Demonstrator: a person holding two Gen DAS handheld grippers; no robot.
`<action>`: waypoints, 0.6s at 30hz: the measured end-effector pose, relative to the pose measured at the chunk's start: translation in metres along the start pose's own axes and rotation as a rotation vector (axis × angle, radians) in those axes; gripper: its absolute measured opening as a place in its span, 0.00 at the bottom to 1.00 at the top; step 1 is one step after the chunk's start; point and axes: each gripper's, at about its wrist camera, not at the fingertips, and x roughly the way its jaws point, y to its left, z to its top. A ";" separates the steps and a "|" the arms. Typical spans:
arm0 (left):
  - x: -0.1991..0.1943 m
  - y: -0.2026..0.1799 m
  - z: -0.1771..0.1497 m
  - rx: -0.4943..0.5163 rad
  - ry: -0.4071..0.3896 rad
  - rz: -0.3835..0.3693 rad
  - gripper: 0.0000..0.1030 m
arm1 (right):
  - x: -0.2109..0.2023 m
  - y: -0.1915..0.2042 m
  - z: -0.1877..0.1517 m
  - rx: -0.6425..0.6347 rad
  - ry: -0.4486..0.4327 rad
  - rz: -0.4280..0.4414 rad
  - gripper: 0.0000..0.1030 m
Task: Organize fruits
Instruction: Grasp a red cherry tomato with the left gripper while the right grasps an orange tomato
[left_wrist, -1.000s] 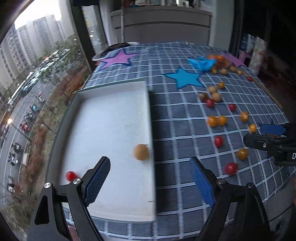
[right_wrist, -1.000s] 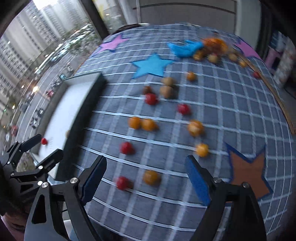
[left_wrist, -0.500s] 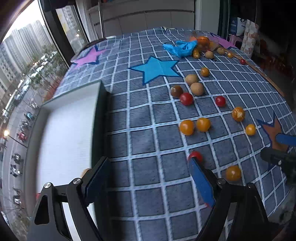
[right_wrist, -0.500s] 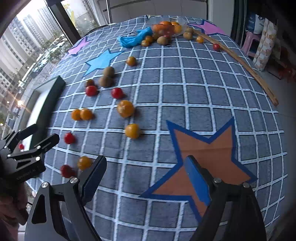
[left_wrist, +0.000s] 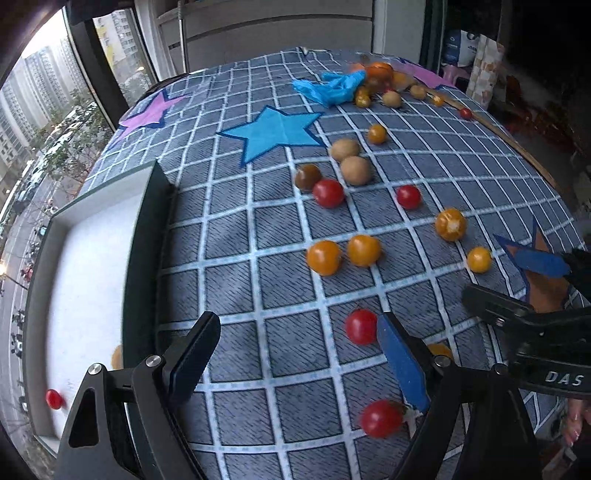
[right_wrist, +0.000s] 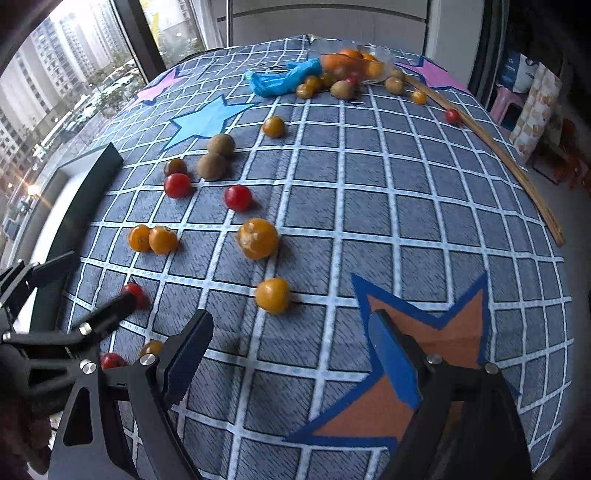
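Observation:
Several small fruits lie scattered on a blue checked tablecloth (left_wrist: 258, 229): red cherry tomatoes, orange ones and brown round fruits. My left gripper (left_wrist: 295, 354) is open and empty above the cloth, with a red tomato (left_wrist: 361, 326) just left of its right finger and another red tomato (left_wrist: 380, 418) below it. A white tray (left_wrist: 85, 273) at the left holds a red tomato (left_wrist: 54, 398) and a brown fruit (left_wrist: 117, 356). My right gripper (right_wrist: 291, 354) is open and empty, just short of an orange tomato (right_wrist: 272, 295).
A blue plastic bag (right_wrist: 280, 79) and a clear bag of oranges (right_wrist: 347, 62) lie at the far end. A wooden stick (right_wrist: 509, 162) runs along the right edge. A large window stands at the left. The left gripper's body shows in the right wrist view (right_wrist: 55, 332).
The left gripper has swung right from over the tray to over the cloth beside the red tomatoes. The right gripper has moved right then back toward the orange tomato.

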 end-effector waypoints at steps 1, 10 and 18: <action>0.002 -0.001 0.000 0.006 0.005 0.007 0.79 | 0.001 0.001 0.001 -0.006 -0.003 -0.007 0.84; 0.002 -0.008 -0.003 0.006 0.008 -0.028 0.48 | 0.004 0.014 0.006 -0.077 -0.026 -0.053 0.58; -0.001 -0.013 -0.004 0.007 0.001 -0.068 0.19 | 0.001 0.018 0.006 -0.084 -0.026 0.013 0.21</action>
